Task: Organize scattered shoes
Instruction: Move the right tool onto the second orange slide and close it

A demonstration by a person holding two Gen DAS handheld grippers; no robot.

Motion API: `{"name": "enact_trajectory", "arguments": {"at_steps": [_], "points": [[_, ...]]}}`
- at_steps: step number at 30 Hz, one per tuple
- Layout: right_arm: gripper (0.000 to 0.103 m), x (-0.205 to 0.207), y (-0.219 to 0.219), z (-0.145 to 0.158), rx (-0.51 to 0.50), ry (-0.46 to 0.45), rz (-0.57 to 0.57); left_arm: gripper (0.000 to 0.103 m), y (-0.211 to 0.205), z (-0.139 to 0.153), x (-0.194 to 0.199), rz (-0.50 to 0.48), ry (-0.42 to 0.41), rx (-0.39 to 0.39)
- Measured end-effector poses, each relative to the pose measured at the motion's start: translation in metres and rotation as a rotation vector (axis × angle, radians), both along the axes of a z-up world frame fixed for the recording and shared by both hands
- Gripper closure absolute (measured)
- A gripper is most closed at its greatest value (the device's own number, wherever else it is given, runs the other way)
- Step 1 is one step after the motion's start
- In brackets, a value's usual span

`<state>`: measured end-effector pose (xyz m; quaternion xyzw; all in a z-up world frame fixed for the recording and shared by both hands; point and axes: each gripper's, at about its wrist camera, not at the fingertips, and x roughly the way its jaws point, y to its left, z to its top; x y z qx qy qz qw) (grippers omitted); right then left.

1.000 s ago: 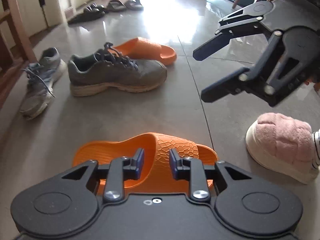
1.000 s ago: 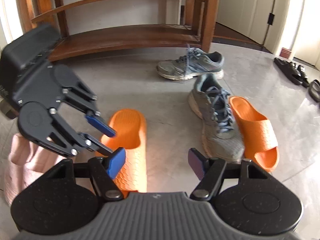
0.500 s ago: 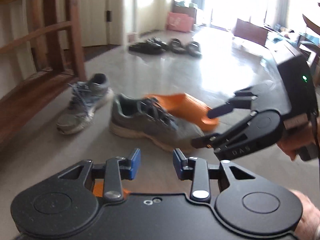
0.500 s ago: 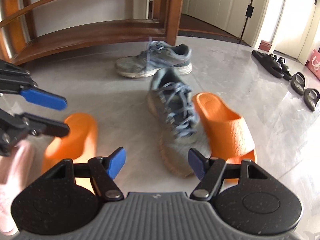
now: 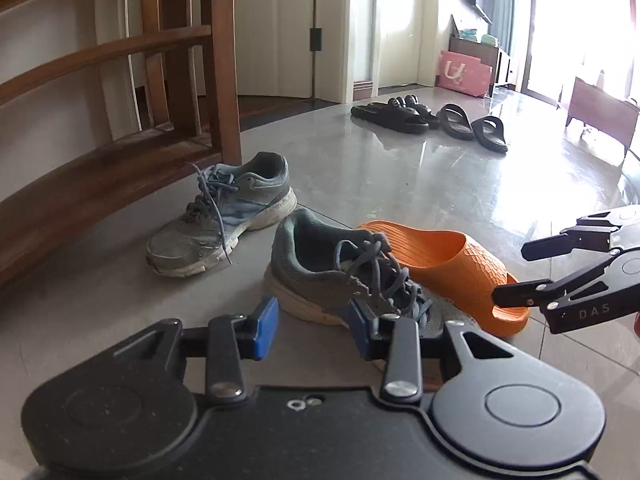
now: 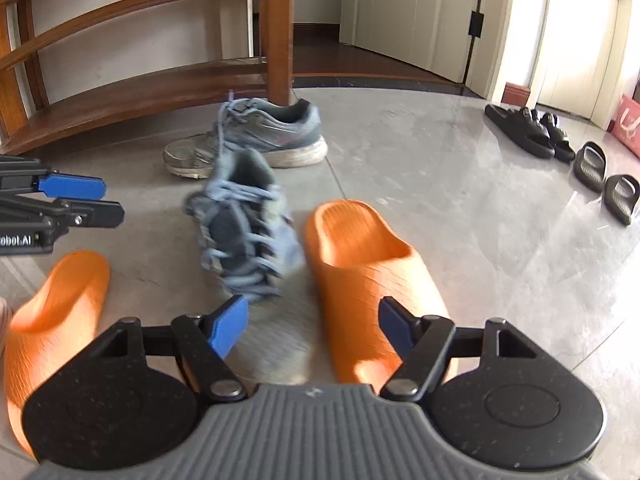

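Note:
Two grey sneakers lie on the tiled floor: the near one (image 5: 340, 276) (image 6: 248, 232) points toward me, the far one (image 5: 224, 216) (image 6: 256, 136) lies by the rack post. An orange slide (image 5: 452, 264) (image 6: 368, 264) lies right beside the near sneaker. A second orange slide (image 6: 52, 312) lies at the left of the right wrist view. My left gripper (image 5: 312, 326) is open and empty, just in front of the near sneaker. My right gripper (image 6: 314, 326) is open and empty over the gap between sneaker and slide; it also shows in the left wrist view (image 5: 516, 272).
A wooden shoe rack (image 5: 120, 148) (image 6: 140, 80) stands at the back left with bare shelves. Several black sandals (image 5: 432, 120) (image 6: 560, 140) lie farther back near the doorway. A pink bag (image 5: 464, 74) leans against the far wall.
Both grippers have swung from the near orange slide and pink slipper toward the sneakers and the far orange slide. Both stayed open and empty.

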<state>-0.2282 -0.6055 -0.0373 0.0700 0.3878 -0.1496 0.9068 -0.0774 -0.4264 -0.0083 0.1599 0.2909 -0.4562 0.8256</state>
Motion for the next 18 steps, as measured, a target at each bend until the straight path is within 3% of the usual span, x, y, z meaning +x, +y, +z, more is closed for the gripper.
{"name": "enact_trajectory", "arguments": {"at_steps": [6,8,11,14,18], "points": [[0.029,0.004,-0.025,-0.01,0.012,0.072,0.104,0.062,-0.008,-0.007,-0.009,0.038,0.05,-0.006],[0.029,0.004,-0.03,-0.015,0.071,0.081,0.106,0.062,-0.009,-0.01,-0.012,0.055,0.067,-0.004],[0.03,0.002,-0.039,-0.034,0.251,0.095,0.036,0.062,-0.011,-0.011,-0.013,0.07,0.067,0.009],[0.033,0.003,-0.044,-0.051,0.305,0.055,-0.043,0.056,-0.012,-0.009,-0.018,0.068,0.054,0.011],[0.061,0.011,-0.061,-0.074,0.412,-0.059,-0.147,0.05,-0.012,-0.008,-0.022,0.073,0.043,0.022]]}}
